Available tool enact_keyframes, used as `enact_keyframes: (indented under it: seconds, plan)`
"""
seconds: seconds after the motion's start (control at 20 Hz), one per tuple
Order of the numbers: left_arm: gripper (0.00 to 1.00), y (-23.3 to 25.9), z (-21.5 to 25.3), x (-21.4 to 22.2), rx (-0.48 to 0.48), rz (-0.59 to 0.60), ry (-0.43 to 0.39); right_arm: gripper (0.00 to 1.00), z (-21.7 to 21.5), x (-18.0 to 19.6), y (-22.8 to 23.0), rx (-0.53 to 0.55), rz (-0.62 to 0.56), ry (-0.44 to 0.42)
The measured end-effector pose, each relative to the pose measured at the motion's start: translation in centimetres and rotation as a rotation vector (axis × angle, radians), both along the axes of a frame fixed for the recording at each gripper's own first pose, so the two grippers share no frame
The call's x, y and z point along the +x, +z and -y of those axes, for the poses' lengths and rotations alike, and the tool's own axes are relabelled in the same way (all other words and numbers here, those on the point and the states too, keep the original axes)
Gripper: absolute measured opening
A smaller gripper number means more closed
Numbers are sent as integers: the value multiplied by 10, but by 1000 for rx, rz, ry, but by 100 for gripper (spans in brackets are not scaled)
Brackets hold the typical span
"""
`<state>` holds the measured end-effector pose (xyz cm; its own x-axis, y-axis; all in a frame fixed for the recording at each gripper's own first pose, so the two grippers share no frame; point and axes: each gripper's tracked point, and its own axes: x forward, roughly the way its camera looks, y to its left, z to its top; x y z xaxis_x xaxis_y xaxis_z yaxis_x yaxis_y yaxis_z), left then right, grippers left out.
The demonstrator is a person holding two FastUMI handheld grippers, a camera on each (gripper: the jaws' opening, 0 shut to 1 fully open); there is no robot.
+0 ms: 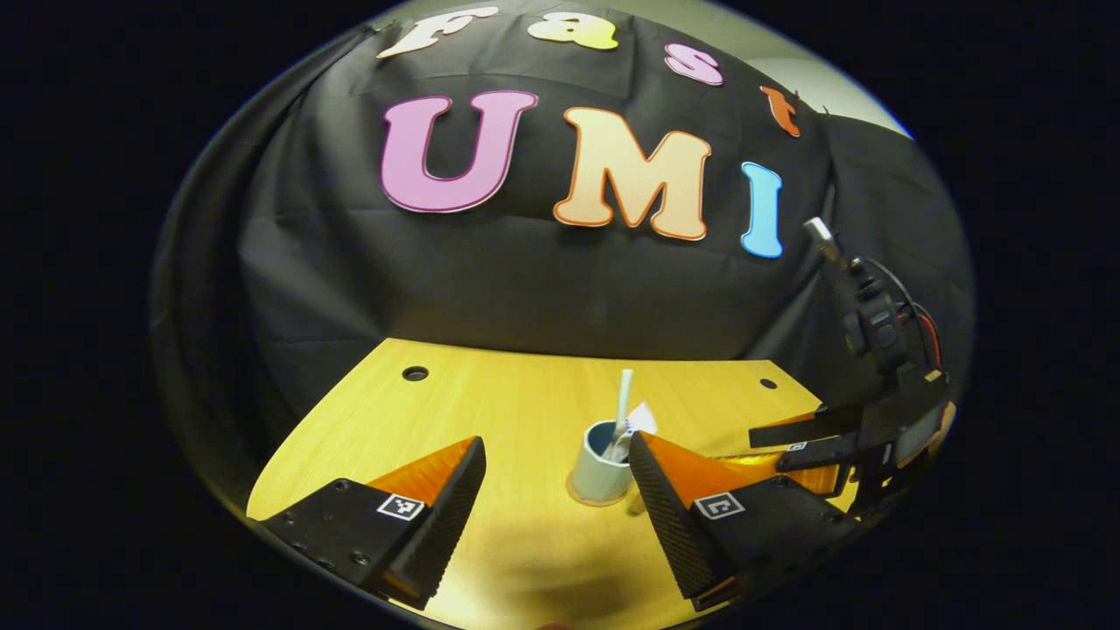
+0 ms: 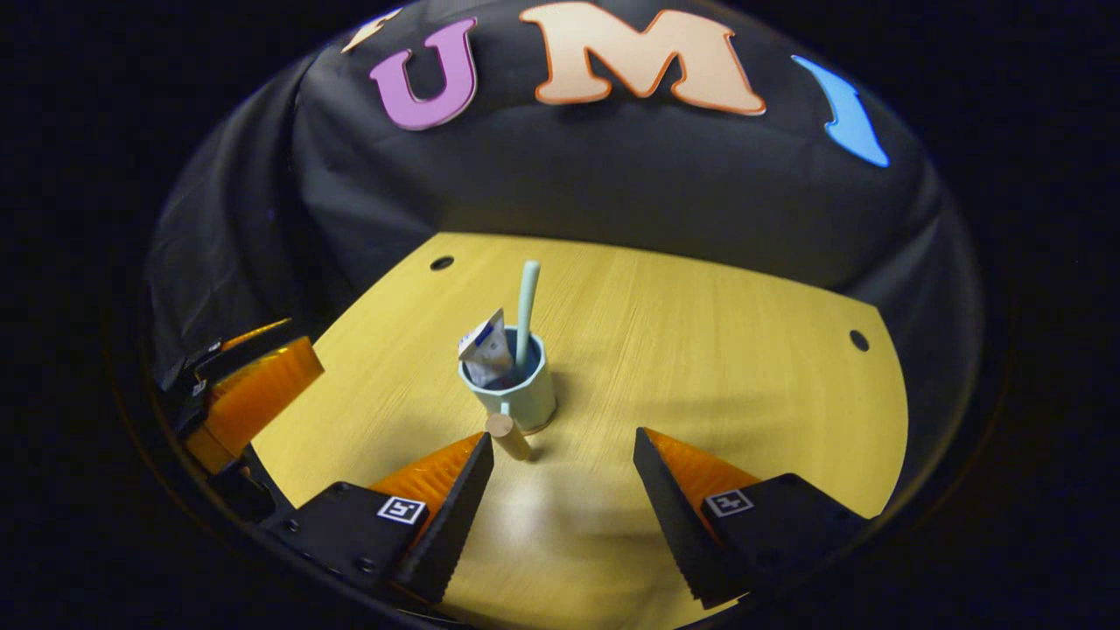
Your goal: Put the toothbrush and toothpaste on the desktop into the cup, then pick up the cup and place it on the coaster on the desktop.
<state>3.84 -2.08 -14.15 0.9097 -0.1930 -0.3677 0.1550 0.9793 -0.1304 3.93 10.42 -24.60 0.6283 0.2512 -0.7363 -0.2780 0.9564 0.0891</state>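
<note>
Jaws: both pairs are being held spread wide, with nothing gripped between them. Left gripper (image 1: pixel 556 486) and right gripper (image 2: pixel 560 481) are being held low over the yellow wooden desktop (image 2: pixel 700 350). The pale blue-green faceted cup (image 2: pixel 512 392) is being seen upright on the round brown coaster (image 1: pixel 598 499), just ahead of both grippers. The pale green toothbrush (image 2: pixel 527 306) and the white-and-blue toothpaste tube (image 2: pixel 486 350) are being carried inside the cup, leaning against its rim.
</note>
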Motion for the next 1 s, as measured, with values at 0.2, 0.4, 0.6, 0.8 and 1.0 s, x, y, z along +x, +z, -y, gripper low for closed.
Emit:
enact_keyframes:
  seconds: [0.2,0.4,0.6,0.8,1.0]
  plan:
    - [95,15,34,4,5,28,-49,99,26,-1,48,69,174,-70]
    - [95,30,59,3,14,62,-77,99,49,-6,79,128,323,-153]
    - [95,50,65,-2,22,108,-81,99,67,-9,104,135,416,-211]
    - [95,59,72,0,24,130,-72,99,74,-4,125,152,478,-230]
    - [95,70,61,0,19,157,-43,99,80,2,146,151,537,-241]
